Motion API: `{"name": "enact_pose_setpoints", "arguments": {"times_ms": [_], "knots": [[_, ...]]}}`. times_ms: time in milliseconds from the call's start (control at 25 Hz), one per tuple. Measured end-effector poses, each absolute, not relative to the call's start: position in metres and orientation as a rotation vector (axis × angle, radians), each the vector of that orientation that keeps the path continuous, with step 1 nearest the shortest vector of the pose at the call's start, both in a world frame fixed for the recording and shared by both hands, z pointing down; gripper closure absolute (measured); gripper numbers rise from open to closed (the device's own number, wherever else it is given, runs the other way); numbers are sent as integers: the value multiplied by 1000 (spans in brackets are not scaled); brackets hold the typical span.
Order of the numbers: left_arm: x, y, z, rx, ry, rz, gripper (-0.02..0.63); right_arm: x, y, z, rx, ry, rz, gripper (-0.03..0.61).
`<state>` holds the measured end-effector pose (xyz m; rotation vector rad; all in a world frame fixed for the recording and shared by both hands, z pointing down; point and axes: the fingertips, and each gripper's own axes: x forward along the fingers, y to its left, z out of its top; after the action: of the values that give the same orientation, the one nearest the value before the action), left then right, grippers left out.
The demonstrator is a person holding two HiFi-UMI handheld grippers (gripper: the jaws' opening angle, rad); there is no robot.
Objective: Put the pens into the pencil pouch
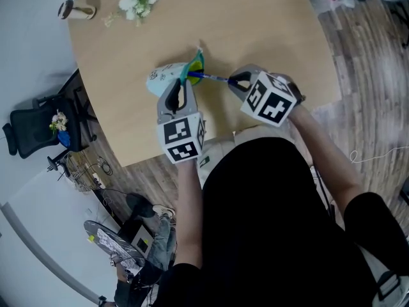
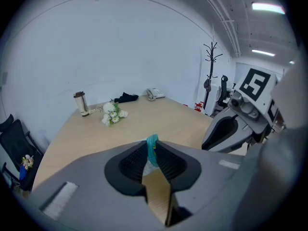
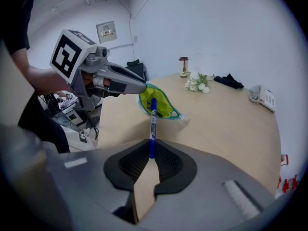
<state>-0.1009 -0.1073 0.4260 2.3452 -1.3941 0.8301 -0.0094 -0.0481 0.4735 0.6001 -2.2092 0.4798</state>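
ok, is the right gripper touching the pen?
Touching. The right gripper view shows the right gripper clamped on the pen, pads against its near end.

Left gripper hides the pouch except one teal edge; we lose the pen rearward inside the right gripper.

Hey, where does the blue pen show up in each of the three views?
Head view: centre, the blue pen runs from the right gripper leftward to the pouch.
Left gripper view: not in it.
Right gripper view: centre, the pen upright between the jaws, tip toward the pouch.
Shared landmark: the white flowers, in all three.
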Motion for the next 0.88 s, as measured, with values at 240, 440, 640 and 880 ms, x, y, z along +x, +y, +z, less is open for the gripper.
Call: {"name": "enact_pose_setpoints", "arguments": {"times_ms": [240,440,640,880], "knots": [[-102,-103,427,2343,-1384,833,560,-23,-50,476,564,-2217,492,535],[-105,-98,425,2342,-1388,833,560,-33,-48,475,540,-2226,496,535],[-109,-96,424,2346,-1390,823,560,-47,-51,474,519,-2243,488,535],[-117,-91,424,2332,-1382,835,560,-66,-55,473,514,-2244,495,535]]}}
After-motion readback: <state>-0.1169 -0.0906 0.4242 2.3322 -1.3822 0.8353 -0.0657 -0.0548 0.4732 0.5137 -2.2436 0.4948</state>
